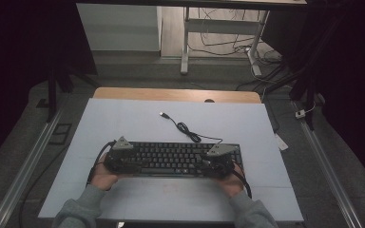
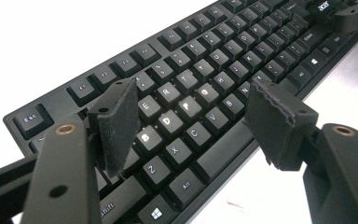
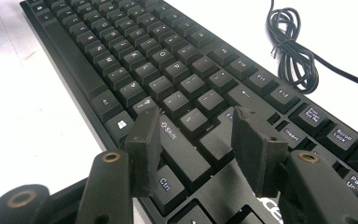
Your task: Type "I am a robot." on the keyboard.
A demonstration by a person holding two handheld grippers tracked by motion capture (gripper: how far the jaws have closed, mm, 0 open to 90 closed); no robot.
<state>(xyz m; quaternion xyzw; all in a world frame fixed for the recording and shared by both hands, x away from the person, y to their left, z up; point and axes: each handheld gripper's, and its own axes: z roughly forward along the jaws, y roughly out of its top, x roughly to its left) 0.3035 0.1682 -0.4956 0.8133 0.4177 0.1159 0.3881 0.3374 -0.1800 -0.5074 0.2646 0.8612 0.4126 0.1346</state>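
A black keyboard (image 1: 171, 159) lies on the white table cover (image 1: 123, 118), near the front edge. My left gripper (image 1: 123, 159) is at its left end and my right gripper (image 1: 215, 160) at its right end, each held by a hand. In the left gripper view the left gripper (image 2: 198, 123) stands open above the letter keys of the keyboard (image 2: 205, 70), with nothing pinched between its pads. The right gripper (image 3: 200, 149) is open too, and hovers over the Shift and Enter keys of the keyboard (image 3: 135, 60).
The keyboard's black cable (image 1: 190, 132) lies coiled behind it, its USB plug (image 1: 163, 114) loose on the cover. The coil (image 3: 291, 51) is beyond the function keys. A wooden table edge (image 1: 176, 93) runs along the back, and desk legs and wires stand on the floor beyond.
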